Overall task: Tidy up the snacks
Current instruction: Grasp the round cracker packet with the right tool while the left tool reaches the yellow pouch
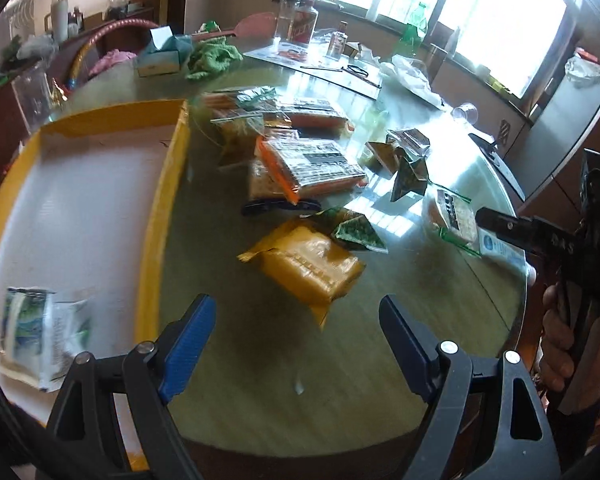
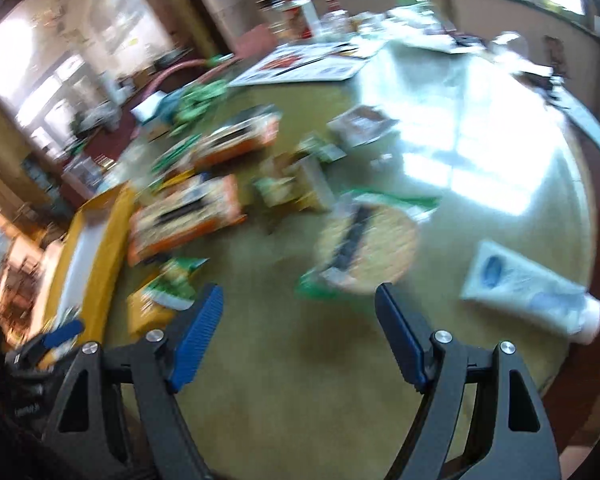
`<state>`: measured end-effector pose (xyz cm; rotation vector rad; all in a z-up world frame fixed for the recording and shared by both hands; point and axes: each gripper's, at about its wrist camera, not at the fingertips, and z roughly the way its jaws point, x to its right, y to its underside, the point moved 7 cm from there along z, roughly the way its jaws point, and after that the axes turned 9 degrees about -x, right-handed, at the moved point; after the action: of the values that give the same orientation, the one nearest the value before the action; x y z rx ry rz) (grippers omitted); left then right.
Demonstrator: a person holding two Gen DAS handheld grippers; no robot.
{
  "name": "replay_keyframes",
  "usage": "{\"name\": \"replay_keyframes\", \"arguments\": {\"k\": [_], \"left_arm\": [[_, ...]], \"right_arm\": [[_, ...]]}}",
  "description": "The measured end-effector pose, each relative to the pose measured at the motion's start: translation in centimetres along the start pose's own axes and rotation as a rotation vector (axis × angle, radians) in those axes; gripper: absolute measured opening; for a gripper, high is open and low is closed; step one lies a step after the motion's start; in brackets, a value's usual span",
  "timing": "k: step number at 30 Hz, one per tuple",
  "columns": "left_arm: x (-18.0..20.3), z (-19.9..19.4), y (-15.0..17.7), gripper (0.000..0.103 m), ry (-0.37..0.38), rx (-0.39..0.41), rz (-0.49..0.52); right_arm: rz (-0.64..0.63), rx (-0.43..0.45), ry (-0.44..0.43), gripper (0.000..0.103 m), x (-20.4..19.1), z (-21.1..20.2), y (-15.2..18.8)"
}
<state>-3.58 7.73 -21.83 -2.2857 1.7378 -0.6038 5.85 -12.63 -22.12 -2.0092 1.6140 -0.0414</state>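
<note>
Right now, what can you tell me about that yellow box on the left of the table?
The yellow box is a shallow open tray, seemingly cardboard, with yellow walls and a white floor. It sits flat at the table's left edge. A white and green snack packet lies in its near corner; the rest of the visible floor looks bare.

Strong daylight is admitted through the overexposed windows (image 1: 440, 4), and glare is thrown across the round glass-topped bench (image 2: 480, 152). The right wrist view is heavily motion-blurred (edges bent by fisheye distortion); the left is sharper.
</note>
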Motion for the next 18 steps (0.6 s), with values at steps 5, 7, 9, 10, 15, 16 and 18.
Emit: {"name": "replay_keyframes", "arguments": {"k": [5,7,9,10,15,16,18], "left_arm": [[0.1,1.6,-0.4,0.084,0.0,-0.04,-0.027],[-0.1,2.4,-0.9,0.084,-0.005,-0.065,-0.028],[-0.1,3.2,-1.3,0.084,-0.019,-0.085,-0.035],[0.0,3.3,-1.5,0.084,-0.016,-0.08,-0.036],[-0.1,5.6,-2.4,0.084,-0.078,-0.101,-0.048],[-0.3,6.1,-2.4,0.083,-0.086,-0.111,-0.054],[-0.6,5.9,-2.5,0.079,-0.121,-0.076,-0.063]], "right_arm": [[0.11,-0.046,0.068,0.079,3.6,2.6,-2.2],[0.117,-0.063,0.093,0.079,3.9,3.6,-2.6],[0.124,-0.088,0.114,0.079,3.9,4.6,-2.8],[0.131,-0.099,0.111,0.079,3.7,5.0,-2.9],[0.117,-0.093,0.209,0.081,3.2,6.1,-3.1],[0.115,-0.095,0.232,0.081,3.1,6.3,-3.2],[0.09,-0.094,0.274,0.081,2.8,6.6,-3.2]]}}
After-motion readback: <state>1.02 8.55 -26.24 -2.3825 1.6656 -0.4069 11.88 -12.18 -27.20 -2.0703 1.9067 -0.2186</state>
